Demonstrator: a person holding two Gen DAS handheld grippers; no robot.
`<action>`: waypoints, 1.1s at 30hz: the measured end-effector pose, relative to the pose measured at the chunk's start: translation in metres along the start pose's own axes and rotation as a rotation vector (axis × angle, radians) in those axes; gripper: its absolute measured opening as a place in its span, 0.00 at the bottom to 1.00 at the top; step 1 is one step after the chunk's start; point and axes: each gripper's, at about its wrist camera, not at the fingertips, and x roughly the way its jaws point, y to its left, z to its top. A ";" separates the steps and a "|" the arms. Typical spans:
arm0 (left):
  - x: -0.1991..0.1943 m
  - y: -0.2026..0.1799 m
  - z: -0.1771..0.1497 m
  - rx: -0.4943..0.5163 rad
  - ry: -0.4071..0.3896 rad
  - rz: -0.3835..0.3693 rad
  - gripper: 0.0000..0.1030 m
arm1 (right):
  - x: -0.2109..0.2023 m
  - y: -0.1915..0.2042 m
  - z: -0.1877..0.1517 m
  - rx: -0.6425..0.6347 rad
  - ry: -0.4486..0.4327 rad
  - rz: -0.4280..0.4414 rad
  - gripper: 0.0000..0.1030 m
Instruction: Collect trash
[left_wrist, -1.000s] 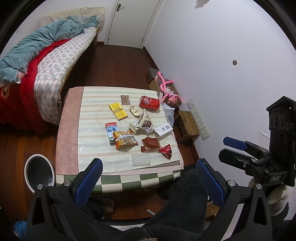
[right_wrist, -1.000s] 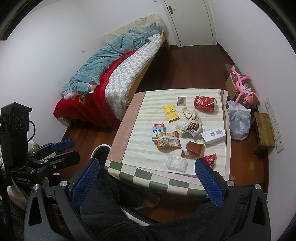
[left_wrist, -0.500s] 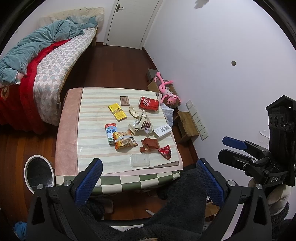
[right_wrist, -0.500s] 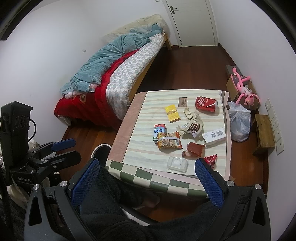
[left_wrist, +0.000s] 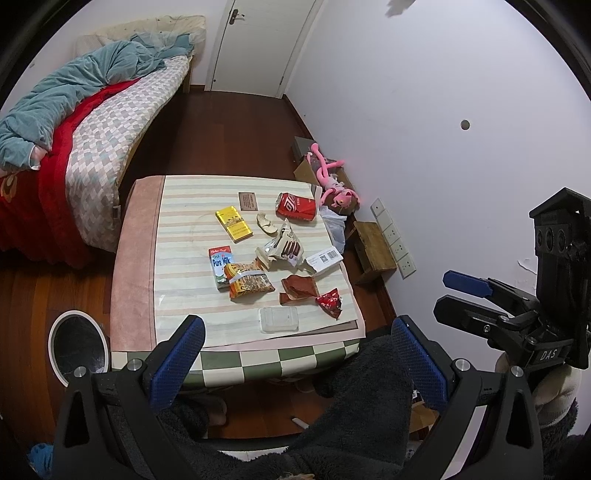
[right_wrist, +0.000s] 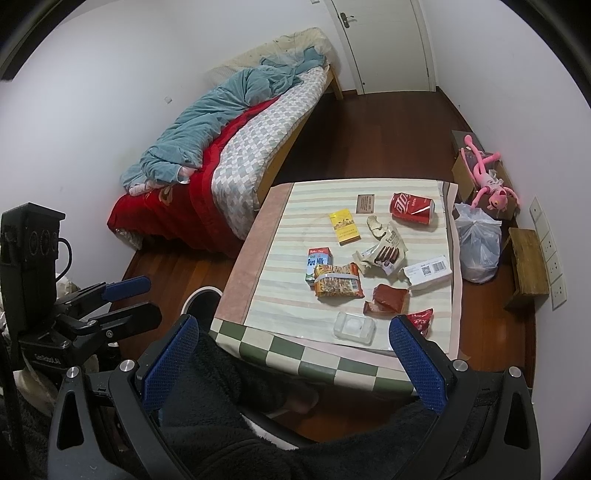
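Note:
Trash lies on the striped table (left_wrist: 177, 236): a red can (left_wrist: 296, 206), yellow box (left_wrist: 233, 223), milk carton (left_wrist: 221, 266), orange snack pack (left_wrist: 249, 282), cookie wrapper (left_wrist: 282, 249), brown wrapper (left_wrist: 298, 289), red wrapper (left_wrist: 330, 301) and clear plastic container (left_wrist: 279, 319). A round bin (left_wrist: 77, 347) stands on the floor at the table's near left corner. My left gripper (left_wrist: 295, 332) hangs open and empty, short of the near table edge. To its right, my right gripper (right_wrist: 291, 328) is open and empty too, at the same distance.
A bed (left_wrist: 92, 122) with red and teal bedding lies left of the table. Right of the table, by the wall, are a plastic bag (right_wrist: 478, 243), wooden stool (right_wrist: 528, 266) and pink plush toy (right_wrist: 487, 184). Dark fleece clothing (left_wrist: 351, 406) fills the bottom of both views.
Both views drift only slightly. The grippers stay open and nothing on the table has moved.

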 end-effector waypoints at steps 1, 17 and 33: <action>0.000 0.000 0.000 -0.001 0.000 0.000 1.00 | 0.000 0.000 0.000 -0.001 0.000 -0.002 1.00; -0.001 -0.006 0.004 0.010 0.000 0.006 1.00 | 0.001 0.002 0.002 -0.005 0.003 -0.004 1.00; 0.120 0.073 0.039 -0.035 0.024 0.448 1.00 | 0.069 -0.085 0.009 0.323 -0.049 -0.128 0.99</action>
